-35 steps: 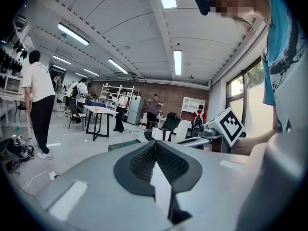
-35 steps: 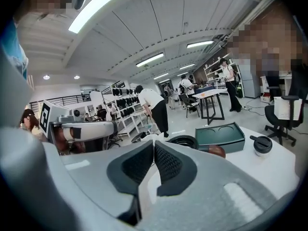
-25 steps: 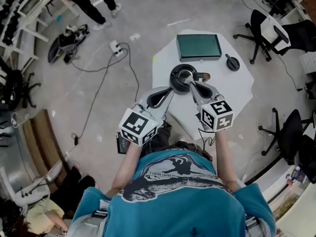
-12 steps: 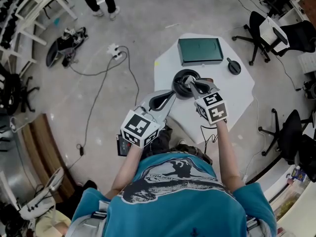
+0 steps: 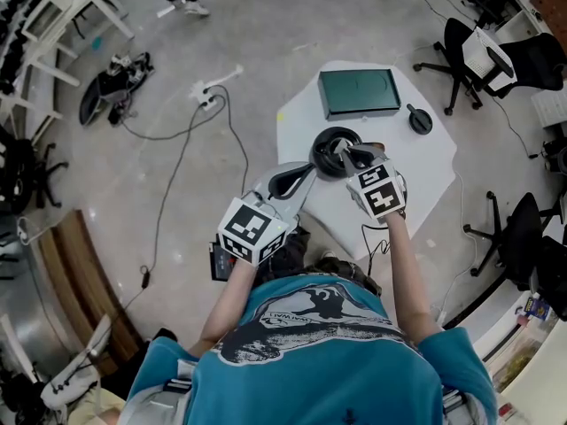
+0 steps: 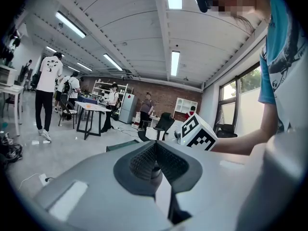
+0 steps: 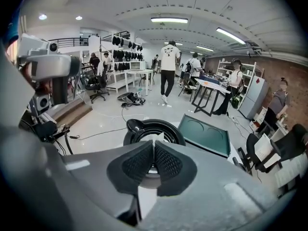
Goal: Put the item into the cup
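A black round cup [image 5: 330, 151] with a pouring lip stands in the middle of the white table [image 5: 416, 162]. My right gripper [image 5: 345, 153] hangs right over its rim. In the right gripper view the jaws [image 7: 154, 146] are pressed together, and a small thin white item [image 7: 157, 137] pokes out at their tips above the cup [image 7: 139, 129]. My left gripper [image 5: 308, 168] sits just left of the cup at the table's near edge, shut with nothing in it [image 6: 155, 146]. What is inside the cup stays hidden.
A green tray [image 5: 359, 92] lies at the back of the table, and a black lid [image 5: 419, 119] rests to its right. Office chairs [image 5: 478, 51] stand to the right. Cables [image 5: 221, 113] trail over the floor on the left.
My right gripper has moved forward and now sits over the cup's rim, jaws still together. The left gripper has hardly moved.
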`<action>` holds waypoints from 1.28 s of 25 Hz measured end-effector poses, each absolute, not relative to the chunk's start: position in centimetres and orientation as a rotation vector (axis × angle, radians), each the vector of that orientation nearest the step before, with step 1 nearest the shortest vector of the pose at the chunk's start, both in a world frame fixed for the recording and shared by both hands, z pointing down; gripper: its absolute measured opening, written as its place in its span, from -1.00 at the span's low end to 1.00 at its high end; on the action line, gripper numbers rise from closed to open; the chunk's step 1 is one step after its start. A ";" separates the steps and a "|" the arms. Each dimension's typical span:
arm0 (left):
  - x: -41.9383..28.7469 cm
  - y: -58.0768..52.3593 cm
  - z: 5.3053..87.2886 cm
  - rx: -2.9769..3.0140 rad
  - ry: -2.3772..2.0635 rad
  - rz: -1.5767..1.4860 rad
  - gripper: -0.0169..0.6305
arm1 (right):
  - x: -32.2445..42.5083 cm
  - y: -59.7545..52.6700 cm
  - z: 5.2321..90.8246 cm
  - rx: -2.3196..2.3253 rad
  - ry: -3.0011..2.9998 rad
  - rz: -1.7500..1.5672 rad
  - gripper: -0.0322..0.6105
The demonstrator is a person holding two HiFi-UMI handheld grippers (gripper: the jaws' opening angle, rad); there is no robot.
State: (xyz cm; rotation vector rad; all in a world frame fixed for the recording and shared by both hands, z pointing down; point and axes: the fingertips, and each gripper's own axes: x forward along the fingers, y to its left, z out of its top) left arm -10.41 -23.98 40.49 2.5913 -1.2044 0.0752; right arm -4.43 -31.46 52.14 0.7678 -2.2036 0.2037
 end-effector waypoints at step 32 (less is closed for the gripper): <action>-12.0 -25.2 40.7 2.592 -1.184 0.072 -0.91 | -4.6 -31.9 51.6 0.803 -2.238 0.308 -0.72</action>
